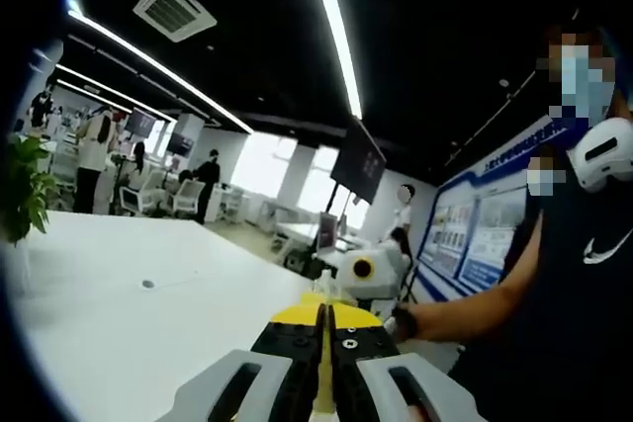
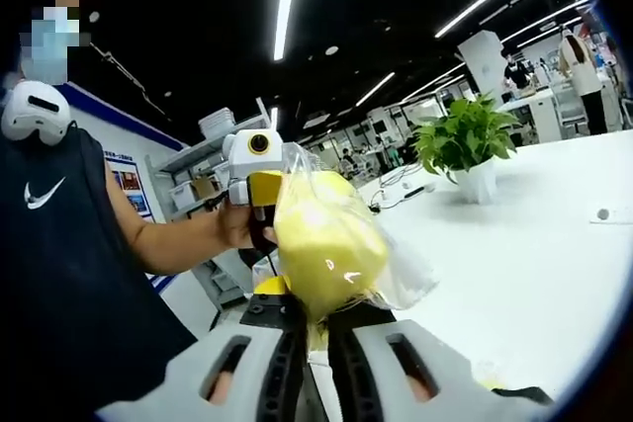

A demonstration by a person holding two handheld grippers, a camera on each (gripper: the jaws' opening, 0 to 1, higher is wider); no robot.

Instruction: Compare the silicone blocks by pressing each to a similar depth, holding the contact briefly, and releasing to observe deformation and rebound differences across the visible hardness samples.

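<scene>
Dark ceiling [image 1: 415,37] with light strips [image 1: 331,22]; white table [image 1: 129,323]; potted plant [image 2: 463,140]; shelving [image 2: 193,185].

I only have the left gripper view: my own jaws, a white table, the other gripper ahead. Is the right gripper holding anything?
Observer: Yes. In the right gripper view, the right gripper is shut on a yellow block wrapped in a clear bag.
Operator: Is the block resting on the table?
Observer: No. It looks held up off the white table, and the left gripper sits against the bag's upper end.
</scene>
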